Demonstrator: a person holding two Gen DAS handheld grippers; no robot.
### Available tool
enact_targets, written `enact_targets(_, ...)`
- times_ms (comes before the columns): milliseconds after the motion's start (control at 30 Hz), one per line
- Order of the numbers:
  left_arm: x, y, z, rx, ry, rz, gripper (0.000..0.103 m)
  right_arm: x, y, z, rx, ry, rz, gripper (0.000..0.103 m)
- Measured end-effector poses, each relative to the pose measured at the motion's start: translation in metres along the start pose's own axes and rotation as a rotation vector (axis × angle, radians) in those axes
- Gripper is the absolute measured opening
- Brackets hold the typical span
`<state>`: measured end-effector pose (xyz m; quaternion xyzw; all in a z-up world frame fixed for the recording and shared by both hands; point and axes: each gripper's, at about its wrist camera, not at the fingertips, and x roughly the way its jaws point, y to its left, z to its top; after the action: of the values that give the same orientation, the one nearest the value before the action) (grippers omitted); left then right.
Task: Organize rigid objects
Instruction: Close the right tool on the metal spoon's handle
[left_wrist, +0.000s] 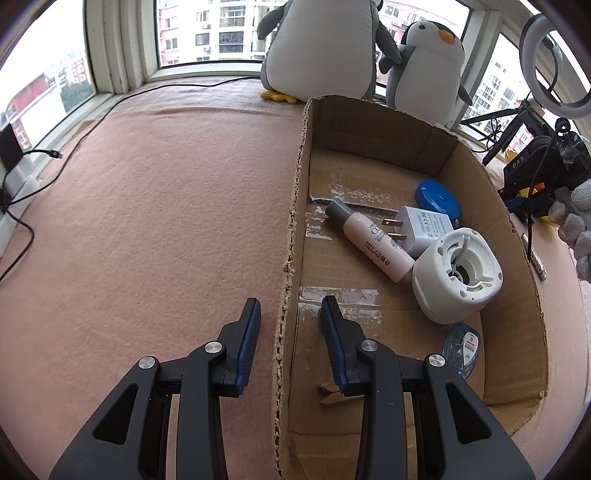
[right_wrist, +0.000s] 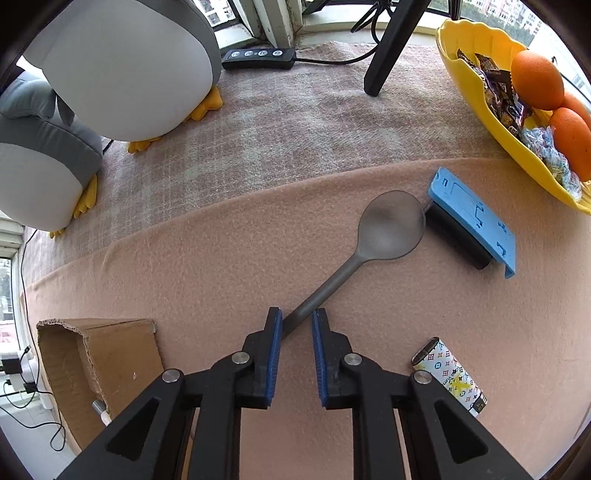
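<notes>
The open cardboard box (left_wrist: 373, 122) holds a pink bottle (left_wrist: 373, 240), a white plug charger (left_wrist: 424, 229), a blue round case (left_wrist: 437, 195), a white round device (left_wrist: 458, 273) and a small clear blue item (left_wrist: 461, 347). My left gripper (left_wrist: 290, 310) straddles the box's left wall, jaws apart, pads clear of the cardboard. On the pink blanket lies a grey spoon (right_wrist: 391, 225), bowl end far right. My right gripper (right_wrist: 297, 325) points down over its handle end; the handle lies between the narrow jaws against the left pad, with blanket showing beside the right pad.
A blue and black holder (right_wrist: 476, 221) touches the spoon's bowl. A patterned small case (right_wrist: 448, 374) lies right of my right gripper. A yellow bowl (right_wrist: 461, 77) of oranges and sweets is far right. Plush penguins (right_wrist: 122, 70), a power strip (right_wrist: 258, 57) and a stand leg (right_wrist: 391, 48) are behind.
</notes>
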<state>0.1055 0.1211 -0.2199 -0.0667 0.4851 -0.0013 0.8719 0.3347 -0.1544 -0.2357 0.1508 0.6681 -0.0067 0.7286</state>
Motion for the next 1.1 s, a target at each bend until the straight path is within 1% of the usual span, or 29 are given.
enact_targets(33, 0.000, 0.000, 0.000, 0.000, 0.000, 0.000, 0.033, -0.001, 0.001, -0.002, -0.018, 0.003, 0.002, 0.001)
enact_targets(67, 0.000, 0.000, 0.000, 0.001, 0.000, 0.001, 0.033, -0.002, 0.002, -0.020, -0.044, 0.016, 0.012, 0.000)
enact_targets(133, 0.000, 0.000, 0.001, 0.003, 0.000, 0.001, 0.033, 0.005, 0.009, -0.028, -0.093, 0.054, 0.004, 0.000)
enact_targets(167, 0.001, 0.000, 0.001, 0.003, 0.000, 0.000, 0.033, 0.004, 0.006, -0.028, -0.072, 0.044, 0.021, 0.000)
enact_targets(233, 0.001, 0.000, 0.002, 0.004, 0.001, 0.000, 0.033, 0.005, -0.001, -0.028, -0.009, 0.062, 0.111, 0.000)
enact_targets(267, 0.001, 0.000, 0.002, 0.005, 0.001, -0.001, 0.033, 0.003, -0.003, -0.030, -0.006, 0.068, 0.138, 0.000)
enact_targets(333, 0.001, 0.000, 0.002, 0.006, 0.000, -0.001, 0.033, -0.008, 0.000, -0.031, -0.033, 0.038, 0.126, 0.002)
enact_targets(367, 0.001, 0.000, 0.002, 0.007, -0.001, 0.000, 0.033, -0.014, 0.000, -0.029, -0.029, 0.024, 0.136, 0.003)
enact_targets(433, 0.001, -0.001, 0.001, 0.006, -0.004, 0.003, 0.033, -0.021, -0.011, -0.019, 0.047, 0.012, 0.170, 0.019)
enact_targets(500, 0.001, -0.001, 0.001, 0.004, -0.003, 0.005, 0.033, -0.024, -0.019, -0.012, 0.099, -0.003, 0.167, 0.024)
enact_targets(533, 0.001, -0.001, 0.001, 0.004, -0.002, 0.005, 0.033, -0.025, -0.019, -0.009, 0.085, -0.007, 0.155, 0.024)
enact_targets(633, 0.001, -0.001, 0.002, 0.005, 0.000, 0.005, 0.033, -0.027, -0.012, 0.003, -0.049, -0.008, 0.070, 0.024)
enact_targets(700, 0.001, -0.002, 0.002, 0.009, -0.001, 0.009, 0.033, -0.025, -0.032, 0.012, -0.081, 0.030, 0.086, 0.024)
enact_targets(767, 0.001, -0.003, 0.003, 0.011, -0.001, 0.015, 0.033, -0.023, -0.035, 0.017, -0.105, 0.046, 0.070, 0.024)
enact_targets(800, 0.001, -0.004, 0.003, 0.013, -0.002, 0.018, 0.033, -0.021, -0.043, 0.019, -0.087, 0.064, 0.077, 0.028)
enact_targets(833, 0.001, -0.005, 0.004, 0.016, -0.002, 0.022, 0.033, -0.017, -0.050, 0.021, -0.040, 0.086, 0.102, 0.031)
enact_targets(900, 0.001, -0.006, 0.004, 0.018, -0.002, 0.027, 0.033, -0.010, -0.062, 0.024, 0.040, 0.116, 0.143, 0.031)
enact_targets(933, 0.001, -0.006, 0.004, 0.018, -0.001, 0.028, 0.033, -0.005, -0.064, 0.025, 0.056, 0.122, 0.138, 0.031)
enact_targets(967, 0.001, -0.005, 0.004, 0.018, -0.001, 0.027, 0.033, -0.001, -0.065, 0.025, 0.065, 0.125, 0.110, 0.031)
enact_targets(1033, 0.001, -0.005, 0.004, 0.017, 0.000, 0.028, 0.033, -0.002, -0.065, 0.028, 0.085, 0.104, 0.096, 0.032)
enact_targets(1100, 0.002, -0.005, 0.004, 0.017, 0.000, 0.029, 0.033, -0.002, -0.064, 0.031, 0.101, 0.105, 0.078, 0.032)
